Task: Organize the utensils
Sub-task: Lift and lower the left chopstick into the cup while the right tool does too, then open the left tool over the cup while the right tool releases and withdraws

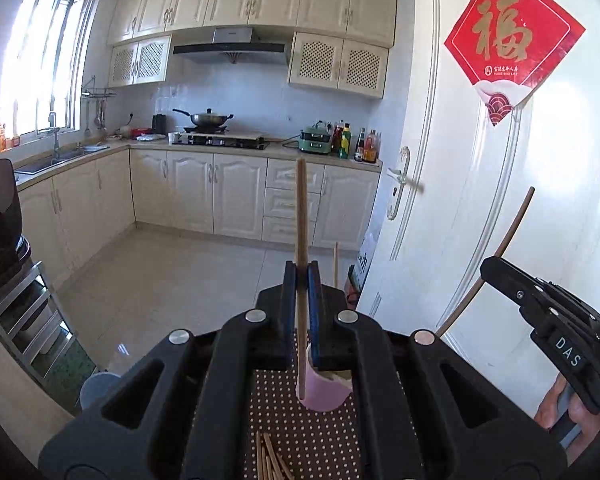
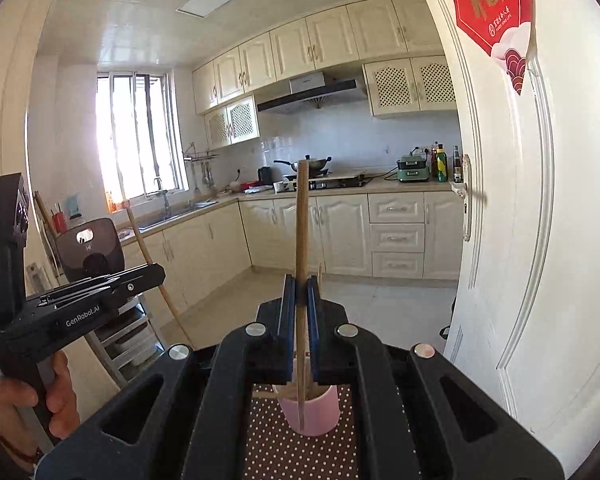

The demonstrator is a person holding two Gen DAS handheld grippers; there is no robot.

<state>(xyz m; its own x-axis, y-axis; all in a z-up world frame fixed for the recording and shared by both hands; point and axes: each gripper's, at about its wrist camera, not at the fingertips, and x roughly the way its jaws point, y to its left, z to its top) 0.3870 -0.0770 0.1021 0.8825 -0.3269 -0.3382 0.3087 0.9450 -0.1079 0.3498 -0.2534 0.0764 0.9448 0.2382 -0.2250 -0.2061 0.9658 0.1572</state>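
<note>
My matt black plastic jaws pinched a smooth wooden chopstick [image 1: 301, 216]; the pink cup [image 1: 324, 390] looked glossy, the dotted cloth [image 1: 320, 440] matt.

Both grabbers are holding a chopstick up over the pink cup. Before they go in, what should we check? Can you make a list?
1. Left gripper pinches its chopstick firmly: ok, jaws closed on it.
2. Right gripper pinches its chopstick firmly: ok, jaws closed on it.
3. Pink cup stands upright on the dotted mat: ok.
4. Cup has room inside: cannot tell; one chopstick already stands in it, and the grippers hide the opening.
5. Chopstick tips are lined up over the cup's mouth: cannot tell; each seems to cross in front of the cup.
6. More loose chopsticks wait on the mat: ok, a pile lies near the left gripper.
</note>
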